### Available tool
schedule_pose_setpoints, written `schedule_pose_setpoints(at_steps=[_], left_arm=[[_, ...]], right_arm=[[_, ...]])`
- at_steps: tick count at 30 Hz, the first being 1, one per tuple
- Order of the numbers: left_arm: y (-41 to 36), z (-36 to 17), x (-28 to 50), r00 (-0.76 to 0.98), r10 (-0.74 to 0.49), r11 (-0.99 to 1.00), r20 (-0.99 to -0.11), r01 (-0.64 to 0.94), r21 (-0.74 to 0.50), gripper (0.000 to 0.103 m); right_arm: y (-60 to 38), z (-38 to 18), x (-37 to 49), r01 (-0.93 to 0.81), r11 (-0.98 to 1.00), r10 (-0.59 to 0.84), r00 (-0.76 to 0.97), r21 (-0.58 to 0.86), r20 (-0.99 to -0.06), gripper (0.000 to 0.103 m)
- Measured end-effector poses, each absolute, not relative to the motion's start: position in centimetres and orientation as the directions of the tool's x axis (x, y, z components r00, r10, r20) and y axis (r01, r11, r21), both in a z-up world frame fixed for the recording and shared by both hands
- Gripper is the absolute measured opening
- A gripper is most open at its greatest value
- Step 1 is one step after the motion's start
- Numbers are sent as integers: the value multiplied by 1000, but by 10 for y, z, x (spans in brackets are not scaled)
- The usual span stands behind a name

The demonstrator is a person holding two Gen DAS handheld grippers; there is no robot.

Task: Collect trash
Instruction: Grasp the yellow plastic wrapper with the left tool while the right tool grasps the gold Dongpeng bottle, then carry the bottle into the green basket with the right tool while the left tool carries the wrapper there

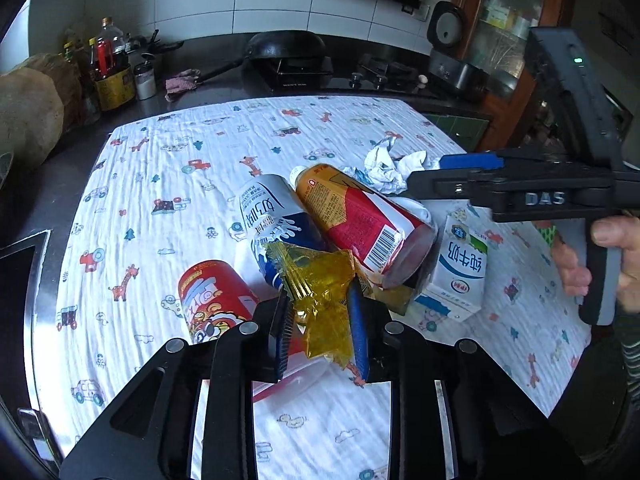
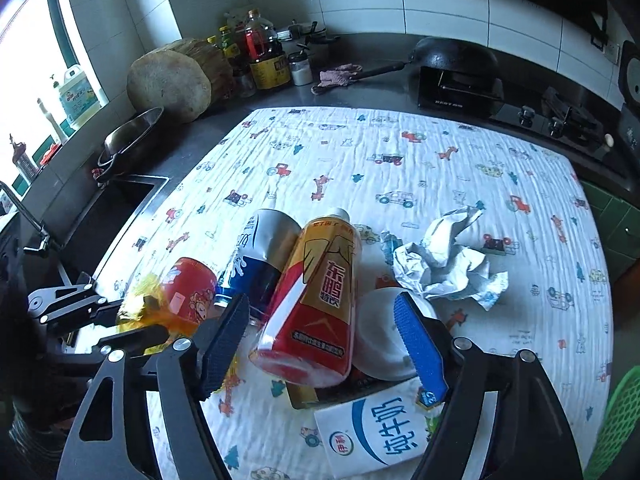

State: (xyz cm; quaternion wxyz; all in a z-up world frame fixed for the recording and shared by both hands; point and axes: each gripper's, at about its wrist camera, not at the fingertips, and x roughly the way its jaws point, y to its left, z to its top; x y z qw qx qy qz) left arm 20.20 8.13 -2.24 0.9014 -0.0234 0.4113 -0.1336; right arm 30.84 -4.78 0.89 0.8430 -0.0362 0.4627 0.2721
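Note:
My left gripper [image 1: 322, 330] is shut on a crumpled yellow wrapper [image 1: 320, 288] and holds it just above the trash pile. The pile lies on a patterned cloth [image 1: 180, 184]: a red can [image 1: 214, 300], a blue-and-white milk bottle [image 1: 272, 216], an orange-and-red drink bottle [image 1: 360, 216], a white milk carton [image 1: 460, 268] and crumpled white paper [image 1: 390, 166]. My right gripper [image 2: 324, 342] is open, its fingers on either side of the orange-and-red bottle [image 2: 316, 300], above the milk carton [image 2: 380, 436] and a white lid [image 2: 380, 332]. The crumpled paper [image 2: 448, 262] lies beyond.
A sink [image 2: 104, 216] lies left of the cloth. A wok [image 2: 456, 56] on a stove, oil bottles [image 2: 264, 52], a round wooden block [image 2: 172, 84] and a rag [image 2: 338, 74] stand along the back counter. A green basket [image 2: 620, 420] edge shows at the right.

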Motion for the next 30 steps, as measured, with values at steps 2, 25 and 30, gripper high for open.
schedule_pose_setpoints(at_steps=[2,25,30], left_arm=[[86,-15,195,642,-264,963,-720,222,-154,24],[101,-1,178,676,-279,960,-682,225,-170,24],[99,2,177,677,-282,958,-679,228,-171,24]], right_arm=[[-39,1,320,-488,851,417,403,195,-815,71],[-7,-65,372,-399,871,399,235,286,-886,67],[-15,-56,360,-406,872,400,272,272,-875,65]])
